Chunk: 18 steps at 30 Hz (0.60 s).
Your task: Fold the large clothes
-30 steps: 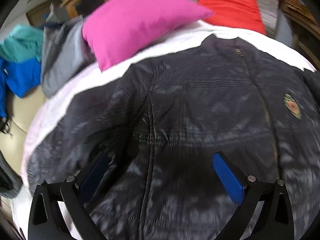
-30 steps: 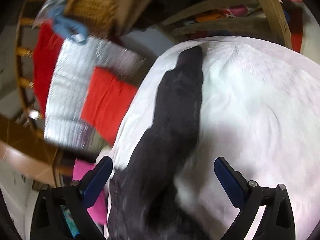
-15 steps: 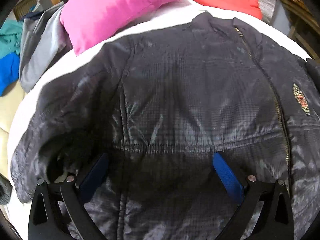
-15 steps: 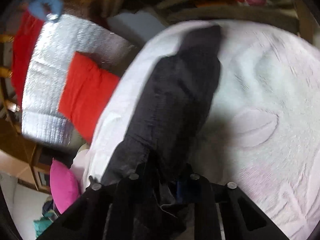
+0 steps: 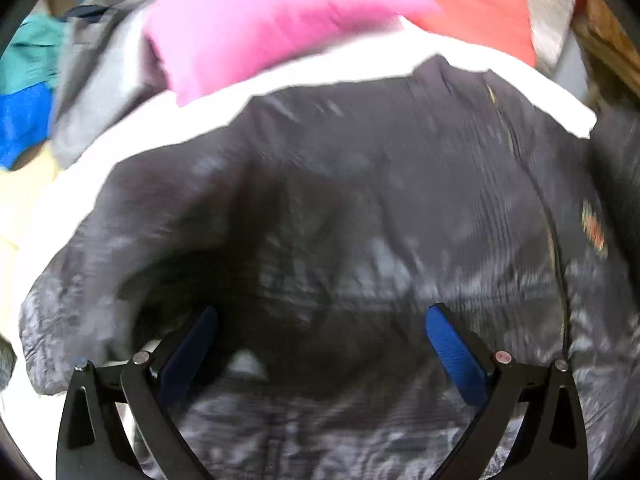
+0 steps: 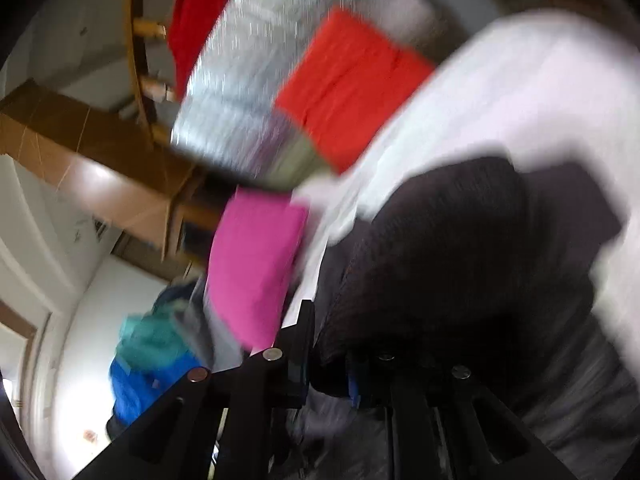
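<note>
A large dark quilted jacket (image 5: 360, 208) lies front up on a white bed cover (image 5: 360, 68), its zip (image 5: 548, 232) running down the right side beside a small chest badge (image 5: 594, 228). My left gripper (image 5: 320, 340) is open just above the jacket's lower body, holding nothing. My right gripper (image 6: 328, 368) is shut on the jacket's dark sleeve (image 6: 460, 248), which is lifted and drapes over the fingers above the white cover (image 6: 500, 80). Both views are blurred.
A pink pillow (image 5: 272, 20) and a red cushion (image 5: 476, 8) lie beyond the jacket's collar. Grey, teal and blue clothes (image 5: 80, 72) are heaped at the left. A silver-grey blanket (image 6: 272, 68) and a wooden frame (image 6: 140, 60) stand behind the bed.
The right gripper closed on the sleeve and has lifted and swung it toward the jacket's body. The left gripper stayed open, shifting slightly over the jacket.
</note>
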Available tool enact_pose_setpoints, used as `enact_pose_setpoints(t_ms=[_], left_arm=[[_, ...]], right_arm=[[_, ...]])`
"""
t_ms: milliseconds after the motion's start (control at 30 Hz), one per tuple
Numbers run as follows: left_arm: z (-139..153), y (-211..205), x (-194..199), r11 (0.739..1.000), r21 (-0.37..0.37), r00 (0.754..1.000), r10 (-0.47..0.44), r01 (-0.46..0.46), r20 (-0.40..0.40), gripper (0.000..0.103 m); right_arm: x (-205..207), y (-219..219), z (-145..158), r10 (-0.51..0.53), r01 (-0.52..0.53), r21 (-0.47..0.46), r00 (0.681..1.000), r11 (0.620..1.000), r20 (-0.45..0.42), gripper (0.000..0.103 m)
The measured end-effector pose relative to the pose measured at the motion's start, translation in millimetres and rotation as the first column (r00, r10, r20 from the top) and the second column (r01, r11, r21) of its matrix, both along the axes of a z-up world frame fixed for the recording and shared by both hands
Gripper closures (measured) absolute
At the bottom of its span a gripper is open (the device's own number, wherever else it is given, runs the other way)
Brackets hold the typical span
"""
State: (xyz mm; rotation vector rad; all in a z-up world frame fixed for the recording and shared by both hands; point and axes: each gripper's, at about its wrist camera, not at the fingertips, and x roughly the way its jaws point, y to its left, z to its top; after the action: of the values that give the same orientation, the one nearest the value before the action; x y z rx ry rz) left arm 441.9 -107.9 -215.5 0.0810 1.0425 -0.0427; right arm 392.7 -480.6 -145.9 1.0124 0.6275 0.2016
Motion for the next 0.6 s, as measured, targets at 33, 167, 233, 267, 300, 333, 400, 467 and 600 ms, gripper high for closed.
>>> enact_pose_setpoints(t_ms=[33,167,233,267,300,333,400,467,600], left_arm=[[8,6,-2,1.0,-0.02,0.999,0.007,-0.007,0.031,0.0],[32,17,-15,0.998,0.022,0.981,0.053,-0.058,0.188,0.0],[42,17,-20,0.998,0.036,0.965,0.046,-0.057,0.259,0.0],[46,19,-23,0.998,0.029,0.958,0.038,-0.049,0.284,0.0],[50,18,-25,0.999,0.023,0.955,0.034,-0.043,0.296,0.0],[53,18,-27,0.999,0.013,0.95,0.028,-0.033,0.31,0.0],[57,14,-29,1.0,-0.019,0.944,0.008,-0.002,0.329,0.0],[59,10,-31,0.999,-0.042,0.94,-0.005,0.021,0.34,0.0],[66,-20,-35,0.985,-0.114,0.935,-0.084,0.131,0.346,0.0]], right_arm=[[5,19,-15,0.038,-0.037,0.022,0.999,0.999,-0.038,0.085],[9,63,-65,0.12,-0.107,0.087,0.979,0.99,-0.164,0.085],[4,73,-82,0.146,-0.121,0.122,0.964,0.985,-0.223,0.062],[0,75,-85,0.162,-0.128,0.148,0.956,0.981,-0.245,0.052],[-5,74,-85,0.17,-0.131,0.166,0.955,0.977,-0.245,0.034],[-13,69,-80,0.177,-0.136,0.184,0.957,0.973,-0.231,0.029],[-32,58,-62,0.19,-0.158,0.191,0.968,0.969,-0.166,0.029],[-51,36,-39,0.169,-0.153,0.176,0.982,0.972,-0.08,0.029],[-95,-26,-22,-0.084,0.081,0.096,0.996,0.992,0.03,0.024]])
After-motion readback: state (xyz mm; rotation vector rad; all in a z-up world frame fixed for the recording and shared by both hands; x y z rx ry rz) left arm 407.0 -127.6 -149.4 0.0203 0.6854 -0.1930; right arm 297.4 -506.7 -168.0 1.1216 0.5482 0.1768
